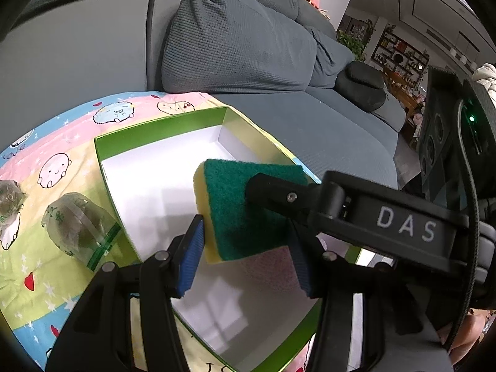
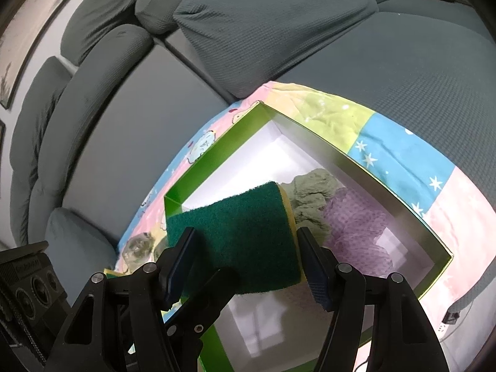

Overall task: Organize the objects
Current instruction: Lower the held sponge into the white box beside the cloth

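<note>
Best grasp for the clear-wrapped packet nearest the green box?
Pinch the clear-wrapped packet across its short width, at mid-length, coming from above. It lies flat on the cloth, long axis angled toward the green box, green-striped end close to the wall.

One sponge (image 1: 245, 210) — one box (image 1: 161, 130) — two cloths (image 2: 313, 198)

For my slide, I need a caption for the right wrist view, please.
Sponge between the right gripper fingers, over a green box holding crumpled cloths.
</note>
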